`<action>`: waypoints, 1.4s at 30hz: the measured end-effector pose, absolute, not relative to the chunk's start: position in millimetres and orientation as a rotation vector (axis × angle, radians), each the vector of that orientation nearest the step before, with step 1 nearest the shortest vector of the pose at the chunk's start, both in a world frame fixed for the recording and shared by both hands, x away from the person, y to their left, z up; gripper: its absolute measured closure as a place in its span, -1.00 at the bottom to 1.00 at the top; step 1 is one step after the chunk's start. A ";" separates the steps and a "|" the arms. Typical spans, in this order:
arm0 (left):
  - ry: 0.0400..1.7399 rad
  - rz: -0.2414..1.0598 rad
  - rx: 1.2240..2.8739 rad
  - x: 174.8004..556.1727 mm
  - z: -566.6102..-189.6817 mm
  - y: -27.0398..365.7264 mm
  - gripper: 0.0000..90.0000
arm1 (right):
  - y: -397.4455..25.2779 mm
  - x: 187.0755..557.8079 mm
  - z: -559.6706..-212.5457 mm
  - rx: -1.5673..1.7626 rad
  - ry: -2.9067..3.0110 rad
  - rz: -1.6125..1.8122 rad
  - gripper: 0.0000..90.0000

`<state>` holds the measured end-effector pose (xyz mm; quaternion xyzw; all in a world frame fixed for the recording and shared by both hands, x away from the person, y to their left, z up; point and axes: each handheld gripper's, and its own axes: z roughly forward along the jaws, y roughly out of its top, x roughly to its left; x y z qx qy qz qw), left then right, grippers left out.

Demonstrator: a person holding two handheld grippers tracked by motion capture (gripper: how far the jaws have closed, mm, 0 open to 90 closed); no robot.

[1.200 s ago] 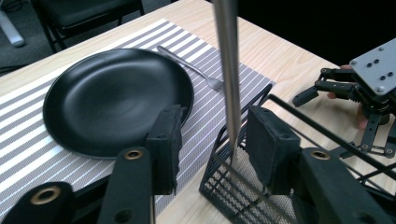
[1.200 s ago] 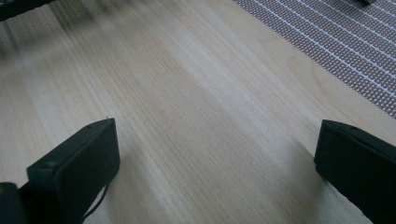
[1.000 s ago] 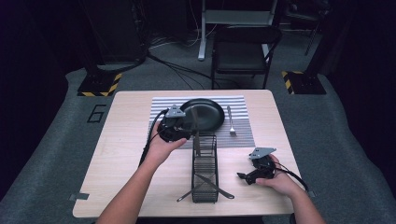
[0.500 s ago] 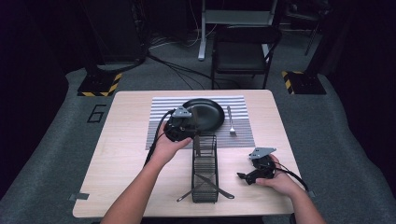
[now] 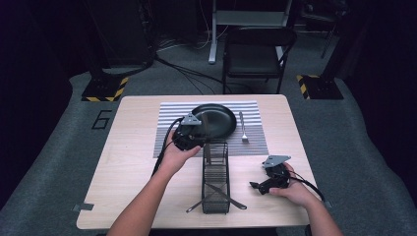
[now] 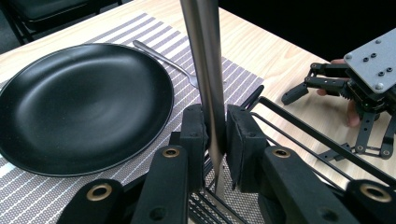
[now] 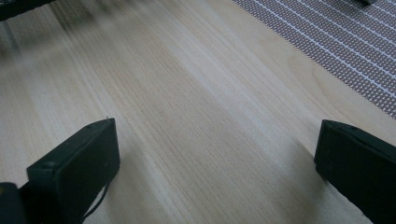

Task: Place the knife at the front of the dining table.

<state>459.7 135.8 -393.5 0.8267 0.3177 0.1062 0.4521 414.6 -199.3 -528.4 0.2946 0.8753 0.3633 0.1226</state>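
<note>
Left gripper (image 6: pixel 215 140) clamped on a metal utensil (image 6: pixel 205 70), handle upright between the pads (its working end hidden below the jaws). We judge the step as lifting it from the wire caddy (image 5: pixel 215 177) to set beside the black plate (image 6: pixel 84 107), at ten o'clock of the gripper. Right gripper (image 5: pixel 263 185) rests apart, idle on the table (image 7: pixel 187 93).
</note>
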 end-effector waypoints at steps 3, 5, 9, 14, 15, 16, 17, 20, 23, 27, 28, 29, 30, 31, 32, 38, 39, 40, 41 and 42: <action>0.792 0.264 2.045 458.2 -393.4 139.4 0.76 | -199.2 414.6 -528.4 0.860 2.554 1.060 -1.00; 0.804 0.252 2.027 458.1 -394.8 141.8 0.78 | -199.2 414.6 -528.4 0.860 2.554 1.060 -1.00; 0.811 0.258 2.022 457.2 -395.4 144.7 0.78 | -199.2 414.6 -528.4 0.860 2.554 1.060 -1.00; 0.816 0.267 2.025 456.0 -395.2 147.2 0.78 | -199.2 414.7 -528.4 0.859 2.554 1.060 -1.00; 0.823 0.257 2.020 455.7 -395.2 148.6 0.78 | -199.2 414.7 -528.4 0.859 2.554 1.060 -1.00; 0.823 0.257 2.020 455.7 -395.2 148.6 0.78 | -199.2 414.7 -528.4 0.859 2.554 1.060 -1.00; 0.823 0.259 2.025 455.7 -394.9 149.6 0.78 | -199.2 414.7 -528.4 0.859 2.554 1.060 -1.00; 0.836 0.256 2.021 455.4 -394.5 150.2 0.78 | -199.2 414.7 -528.4 0.860 2.554 1.060 -1.00; 0.830 0.265 2.014 454.9 -394.2 148.9 0.78 | -199.2 414.7 -528.4 0.860 2.554 1.060 -1.00; 0.829 0.280 2.011 453.6 -393.3 148.0 0.79 | -199.2 414.8 -528.4 0.859 2.554 1.060 -1.00; 0.829 0.280 2.011 453.6 -393.3 148.0 0.80 | -199.2 414.8 -528.4 0.860 2.554 1.060 -1.00; 0.816 0.287 2.007 452.9 -391.6 147.8 0.81 | -199.2 414.8 -528.4 0.860 2.554 1.060 -1.00; 0.818 0.290 1.997 452.0 -390.5 146.8 0.82 | -199.2 414.8 -528.4 0.859 2.555 1.060 -1.00; 0.812 0.302 2.002 451.2 -389.0 145.9 0.83 | -199.2 414.8 -528.4 0.860 2.554 1.060 -1.00; 0.802 0.308 2.005 450.6 -387.6 144.7 0.83 | -199.2 414.8 -528.4 0.860 2.554 1.060 -1.00; 0.781 0.316 2.026 446.8 -378.5 140.5 0.83 | -199.2 414.8 -528.4 0.860 2.555 1.060 -1.00; 0.778 0.311 2.029 446.6 -376.6 140.4 0.83 | -199.2 414.8 -528.4 0.860 2.554 1.060 -1.00; 0.782 0.314 2.027 445.9 -374.5 140.3 0.83 | -199.2 414.8 -528.4 0.860 2.555 1.060 -1.00; 0.779 0.318 2.021 445.4 -372.3 140.3 0.83 | -199.2 414.8 -528.4 0.860 2.554 1.060 -1.00; 0.779 0.318 2.021 445.4 -372.3 140.3 0.84 | -199.2 414.8 -528.4 0.860 2.554 1.060 -1.00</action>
